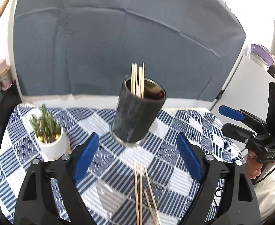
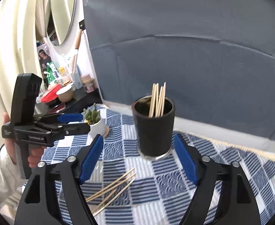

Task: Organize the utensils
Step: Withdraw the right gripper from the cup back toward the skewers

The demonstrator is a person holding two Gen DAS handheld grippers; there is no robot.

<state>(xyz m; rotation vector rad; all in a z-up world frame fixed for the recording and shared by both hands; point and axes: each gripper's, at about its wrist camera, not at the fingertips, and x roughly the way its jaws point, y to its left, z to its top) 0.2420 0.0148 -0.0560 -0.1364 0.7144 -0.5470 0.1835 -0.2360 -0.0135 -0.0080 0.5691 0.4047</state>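
Note:
A dark cup (image 1: 135, 112) with a metal base stands on the checked tablecloth (image 1: 107, 161), holding several wooden sticks (image 1: 137, 80). It also shows in the right wrist view (image 2: 154, 127) with its sticks (image 2: 158, 99). More loose sticks (image 1: 143, 195) lie on the cloth in front of the cup, also seen in the right wrist view (image 2: 113, 189). My left gripper (image 1: 137, 148) is open and empty, just short of the cup; it also shows in the right wrist view (image 2: 77, 121). My right gripper (image 2: 139, 153) is open and empty near the cup's base, and shows at the right of the left wrist view (image 1: 231, 120).
A small plant in a white pot (image 1: 51, 136) stands at the table's left, also in the right wrist view (image 2: 95, 121). A grey-blue sofa (image 1: 130, 43) lies behind the table. A cluttered shelf with bowls and jars (image 2: 62, 90) is at the far left.

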